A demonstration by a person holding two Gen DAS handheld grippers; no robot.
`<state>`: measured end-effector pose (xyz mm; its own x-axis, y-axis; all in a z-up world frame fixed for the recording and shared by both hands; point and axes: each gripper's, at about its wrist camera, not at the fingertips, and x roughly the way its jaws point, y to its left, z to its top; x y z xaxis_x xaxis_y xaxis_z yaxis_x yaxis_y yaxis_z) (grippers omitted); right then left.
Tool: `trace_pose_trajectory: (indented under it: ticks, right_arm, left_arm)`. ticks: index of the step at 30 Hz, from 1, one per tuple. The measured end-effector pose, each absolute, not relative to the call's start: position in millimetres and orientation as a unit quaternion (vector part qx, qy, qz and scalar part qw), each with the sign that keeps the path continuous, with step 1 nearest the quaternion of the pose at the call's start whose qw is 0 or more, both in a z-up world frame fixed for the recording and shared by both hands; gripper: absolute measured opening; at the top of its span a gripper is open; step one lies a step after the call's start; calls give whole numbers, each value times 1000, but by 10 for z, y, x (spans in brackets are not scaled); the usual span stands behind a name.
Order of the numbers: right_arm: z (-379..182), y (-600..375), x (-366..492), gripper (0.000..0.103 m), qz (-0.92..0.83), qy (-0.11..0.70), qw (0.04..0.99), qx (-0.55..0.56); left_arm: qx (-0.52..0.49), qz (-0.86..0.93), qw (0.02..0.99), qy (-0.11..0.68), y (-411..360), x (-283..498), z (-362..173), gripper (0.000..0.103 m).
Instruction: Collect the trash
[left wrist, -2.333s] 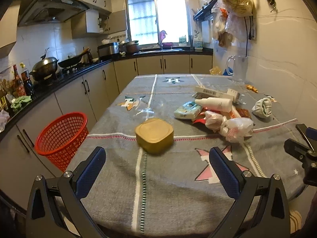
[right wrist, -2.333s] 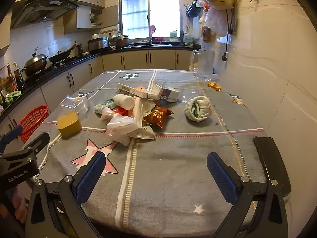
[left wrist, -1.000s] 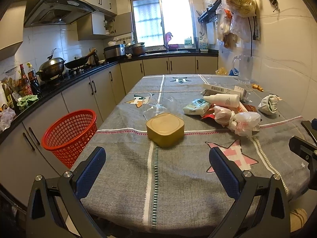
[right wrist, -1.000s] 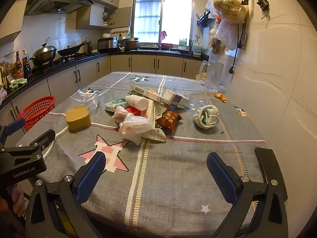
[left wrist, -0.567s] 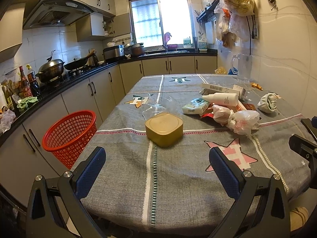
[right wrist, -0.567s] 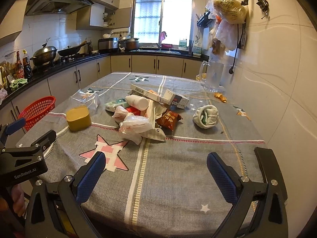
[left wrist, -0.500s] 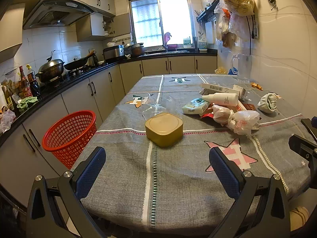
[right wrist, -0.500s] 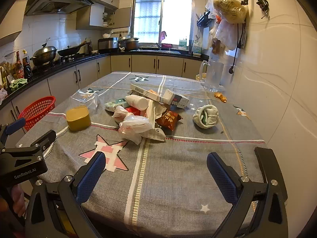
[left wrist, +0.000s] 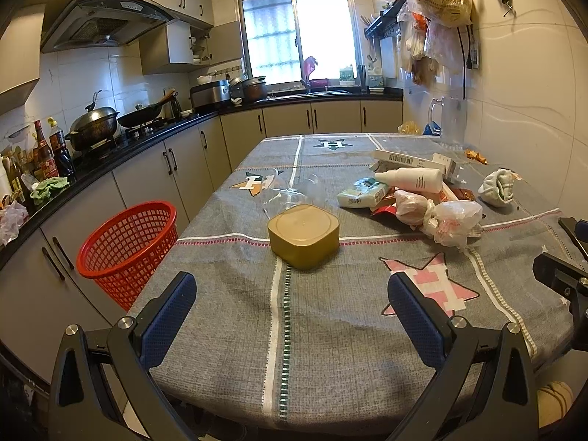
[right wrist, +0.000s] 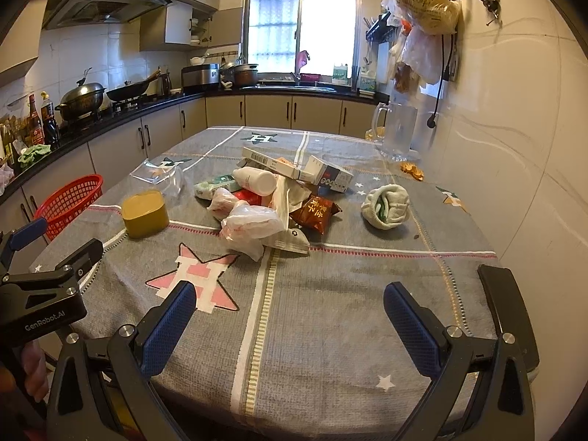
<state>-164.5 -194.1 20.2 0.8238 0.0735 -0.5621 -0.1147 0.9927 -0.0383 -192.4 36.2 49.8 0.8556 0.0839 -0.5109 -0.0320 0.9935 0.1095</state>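
Observation:
Trash lies heaped mid-table: a knotted white plastic bag point(right wrist: 250, 229), a brown snack packet point(right wrist: 316, 213), a white bottle point(right wrist: 257, 180), flat cartons point(right wrist: 310, 171), a green-white tissue pack point(left wrist: 362, 193). A squat gold tub point(left wrist: 304, 236) stands left of the heap, its clear lid point(left wrist: 290, 193) behind it. A red mesh basket point(left wrist: 126, 242) sits on the floor beside the table's left edge. My left gripper point(left wrist: 292, 312) hangs open over the near edge, facing the tub. My right gripper point(right wrist: 288, 319) is open and empty, short of the heap.
A balled white-green cloth point(right wrist: 386, 205) lies right of the heap. A glass pitcher point(right wrist: 397, 132) stands at the far right by the wall, orange scraps point(right wrist: 411, 171) near it. Bags hang on the tiled wall point(right wrist: 426, 3). Kitchen counters with pots point(left wrist: 92, 126) run along the left.
Both cameras pulled back and rose slightly over the last two seconds, then steadied. Nothing on the table moved. Both grippers stayed open.

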Motion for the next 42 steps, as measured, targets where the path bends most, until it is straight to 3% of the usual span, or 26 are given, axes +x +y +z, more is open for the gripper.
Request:
trace_pose_trajectory:
  ticks: [10,22,30,33,38,41,42]
  right_arm:
    - [87,-2117,-1514,103,76,324,943,13]
    - [89,-2207,-1303,99,131,343,929,56]
    - [109,-2167,-1140,98,172,352,917,77]
    - [110,-2155,-1026,96,192,359,909,94]
    - [85,-2064,-759,80,214,378,894,108]
    - [69,-1996,-609,77,212,381,894,105]
    - [66,-1969,-552,76,208,382,895,103]
  left_arm:
    - [29,19,954,298,551,-1736,437,103]
    - [-1,-39,932,360,823,-949,466,103]
    - [33,-56,919,390,671,-600,345,103]
    - [49,-61,917,392,585,-561,312,103]
    - [55,-57,915,396,540,-472,273,103]
    - [55,-59,914,397,534,-446,268,94]
    - [55,-60,913,400,529,-433,256,84]
